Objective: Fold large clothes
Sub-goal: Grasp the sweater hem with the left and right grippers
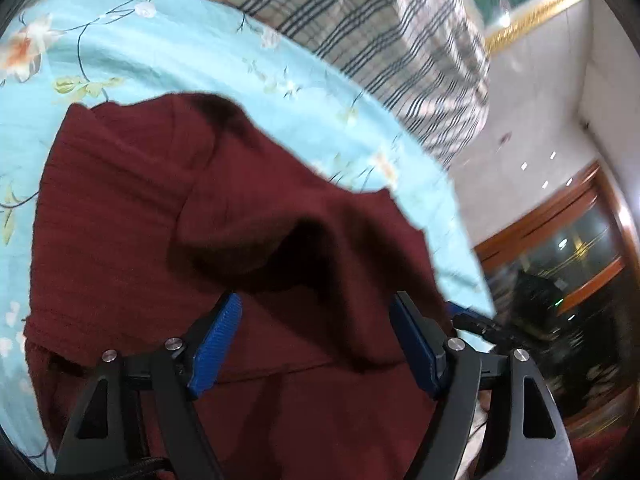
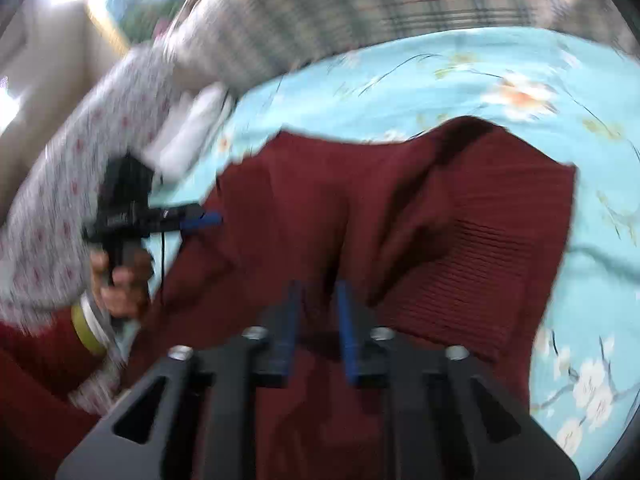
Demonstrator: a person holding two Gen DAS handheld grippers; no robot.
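Left hand-held gripper (image 1: 316, 344) agape | maroon garment (image 1: 168, 216) rumpled | right view blurred

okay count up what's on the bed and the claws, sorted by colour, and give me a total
Dark red: 1, the garment
Turquoise floral: 1, the bedsheet
Plaid grey: 1, the quilt
Black with blue pads: 2, the left claw and right claw
Total: 5

Black grippers (image 1: 316, 344) — blue ribbed pads (image 1: 218, 346), silver screws; sleeve (image 2: 80, 184) seemingly floral.
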